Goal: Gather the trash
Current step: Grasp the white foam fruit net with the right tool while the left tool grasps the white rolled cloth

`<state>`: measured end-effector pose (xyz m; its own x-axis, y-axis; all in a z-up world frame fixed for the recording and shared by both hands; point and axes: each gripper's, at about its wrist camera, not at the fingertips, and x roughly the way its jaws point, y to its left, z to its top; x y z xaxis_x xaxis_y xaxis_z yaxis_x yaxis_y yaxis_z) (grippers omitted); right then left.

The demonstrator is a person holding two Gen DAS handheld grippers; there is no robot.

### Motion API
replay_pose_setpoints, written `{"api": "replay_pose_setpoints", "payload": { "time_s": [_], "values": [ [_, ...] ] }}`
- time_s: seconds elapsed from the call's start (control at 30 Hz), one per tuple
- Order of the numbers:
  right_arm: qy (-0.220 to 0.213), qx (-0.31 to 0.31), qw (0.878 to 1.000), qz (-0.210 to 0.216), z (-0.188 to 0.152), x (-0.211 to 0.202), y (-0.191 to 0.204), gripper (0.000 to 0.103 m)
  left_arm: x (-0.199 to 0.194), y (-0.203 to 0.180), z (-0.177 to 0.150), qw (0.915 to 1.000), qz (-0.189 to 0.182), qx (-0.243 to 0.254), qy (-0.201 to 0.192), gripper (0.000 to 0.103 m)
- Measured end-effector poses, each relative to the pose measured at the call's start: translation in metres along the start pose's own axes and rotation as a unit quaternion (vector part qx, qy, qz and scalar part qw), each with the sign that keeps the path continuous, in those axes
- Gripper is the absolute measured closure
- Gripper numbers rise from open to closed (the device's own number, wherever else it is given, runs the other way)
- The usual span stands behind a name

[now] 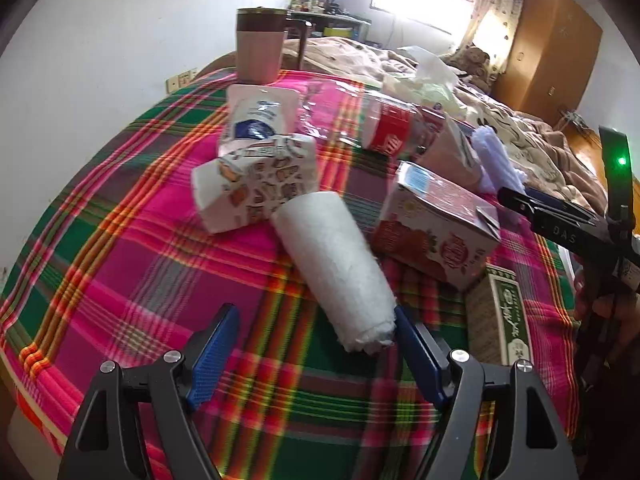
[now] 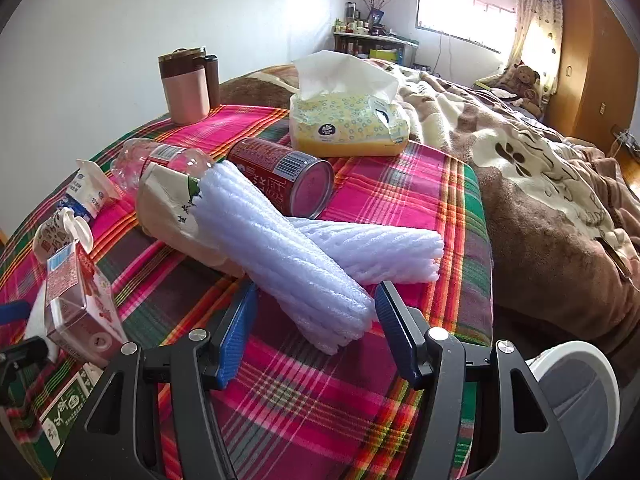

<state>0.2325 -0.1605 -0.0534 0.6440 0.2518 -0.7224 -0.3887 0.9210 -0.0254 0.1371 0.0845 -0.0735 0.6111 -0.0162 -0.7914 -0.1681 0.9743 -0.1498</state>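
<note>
Each hand-held gripper (image 1: 316, 344) (image 2: 316, 328) has black arms, blue ribbed pads, silver screws.

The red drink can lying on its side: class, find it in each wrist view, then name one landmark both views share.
Left wrist view: the red drink can lies upper centre-right, partly behind a clear plastic bottle.
Right wrist view: it lies centre, in front of the tissue pack, base toward the camera.
Shared landmark: the pink tumbler standing at the far edge.

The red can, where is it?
In the right wrist view, the red can lies on its side on the plaid cloth, in front of the yellow tissue pack, right behind the white foam sleeves.
</note>
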Motion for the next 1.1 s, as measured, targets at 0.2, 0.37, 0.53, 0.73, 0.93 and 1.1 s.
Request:
{"api": "replay_pose_setpoints", "payload": {
  "time_s": [0.2,0.37,0.53,0.73,0.93,1.1],
  "values": [
    [-0.005,0.009,1.000,0.002,0.000,-0.001,0.001,0.060,0.002,0.010,0.006,0.9993,0.002,-0.038,-0.007,0.024],
    [-0.010,0.011,1.000,0.011,-0.002,-0.005,0.003,0.069,0.006,0.006,0.014,0.9988,0.003,-0.045,-0.018,0.024],
    [-0.014,0.013,1.000,0.023,-0.004,-0.009,0.006,0.076,0.018,0.002,0.018,0.9994,0.004,-0.033,-0.009,0.034],
    [-0.019,0.019,0.999,0.032,-0.008,-0.017,0.007,0.079,0.016,-0.001,0.018,0.9994,-0.005,-0.027,-0.021,0.070],
    [-0.032,0.036,0.998,0.043,-0.014,-0.032,0.005,0.080,0.009,-0.005,0.015,0.9992,-0.011,-0.023,-0.032,0.075],
    [-0.043,0.055,0.996,0.046,-0.020,-0.045,0.003,0.080,-0.003,-0.009,0.010,0.9989,-0.011,-0.012,-0.044,0.075]
  ]
}}
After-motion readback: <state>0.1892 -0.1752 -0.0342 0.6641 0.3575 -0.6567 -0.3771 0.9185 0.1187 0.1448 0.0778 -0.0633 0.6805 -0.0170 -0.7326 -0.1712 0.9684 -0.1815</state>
